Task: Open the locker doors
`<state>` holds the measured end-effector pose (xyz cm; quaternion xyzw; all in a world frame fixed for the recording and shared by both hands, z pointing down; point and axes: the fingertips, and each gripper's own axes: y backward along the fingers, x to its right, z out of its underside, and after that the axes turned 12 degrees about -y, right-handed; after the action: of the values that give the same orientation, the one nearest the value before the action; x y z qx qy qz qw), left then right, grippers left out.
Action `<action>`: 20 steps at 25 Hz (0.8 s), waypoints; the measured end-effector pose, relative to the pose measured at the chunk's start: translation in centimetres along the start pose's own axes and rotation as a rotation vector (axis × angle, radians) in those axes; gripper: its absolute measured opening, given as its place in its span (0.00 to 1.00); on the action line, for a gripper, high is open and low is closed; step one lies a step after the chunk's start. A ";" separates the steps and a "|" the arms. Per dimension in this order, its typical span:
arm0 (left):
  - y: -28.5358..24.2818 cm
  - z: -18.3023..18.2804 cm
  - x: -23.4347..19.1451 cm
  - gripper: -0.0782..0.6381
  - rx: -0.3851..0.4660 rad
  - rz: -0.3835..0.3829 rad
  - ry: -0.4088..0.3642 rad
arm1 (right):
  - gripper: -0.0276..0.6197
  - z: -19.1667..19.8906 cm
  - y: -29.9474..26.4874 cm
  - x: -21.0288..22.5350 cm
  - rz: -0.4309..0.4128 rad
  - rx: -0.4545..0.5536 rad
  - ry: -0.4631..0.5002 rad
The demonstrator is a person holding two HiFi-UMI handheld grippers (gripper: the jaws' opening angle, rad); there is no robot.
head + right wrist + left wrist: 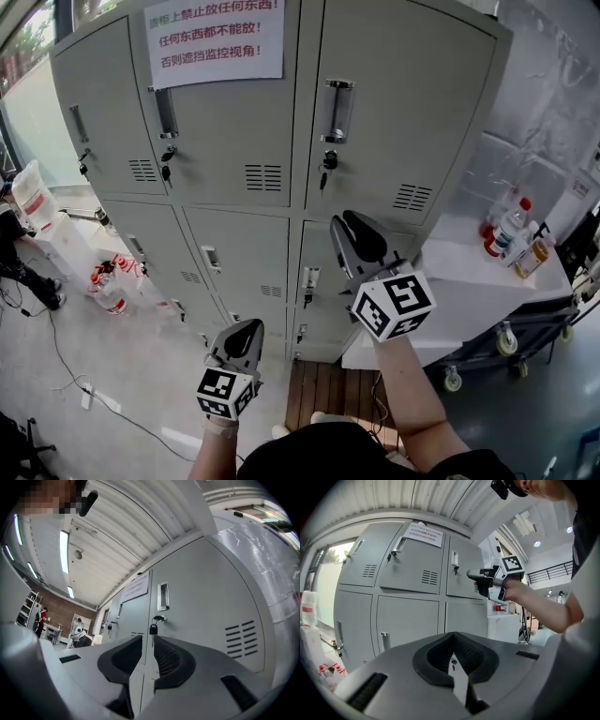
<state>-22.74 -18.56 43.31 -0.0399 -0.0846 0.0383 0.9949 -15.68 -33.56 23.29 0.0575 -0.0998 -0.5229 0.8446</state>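
Note:
A bank of grey lockers (234,234) fills the head view, and every door I can see is closed. The top right door (412,84) has a recessed handle (336,111) with a key fob (328,161) hanging below it. My right gripper (354,230) is raised in front of the middle right door, below that handle, its jaws a little apart with nothing between them. In the right gripper view the gripper (147,641) points up at the handle (162,596) and a dark padlock (153,629). My left gripper (246,333) hangs low before the bottom row. Its jaws (452,637) are shut and empty.
A paper notice (214,37) is taped across the top middle door. A white wheeled cart (469,281) with bottles (506,225) stands right of the lockers. Bottles (108,277) and a cable (84,375) lie on the floor at left. Wooden slats (328,389) lie at my feet.

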 end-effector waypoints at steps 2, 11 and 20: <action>-0.2 -0.8 -0.6 0.13 0.007 -0.020 -0.003 | 0.20 -2.1 -1.4 -0.2 -0.012 0.031 0.012; -1.0 -1.5 -2.4 0.13 0.001 -0.087 -0.010 | 0.30 -9.4 -7.1 -1.0 -0.050 0.097 0.088; -1.2 -1.3 -2.7 0.13 -0.018 -0.131 -0.012 | 0.40 -11.3 -10.6 -0.3 -0.012 0.073 0.091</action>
<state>-25.10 -20.05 41.71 -0.0428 -0.0935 -0.0274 0.9943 -22.44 -38.14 10.12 0.1128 -0.0802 -0.5209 0.8424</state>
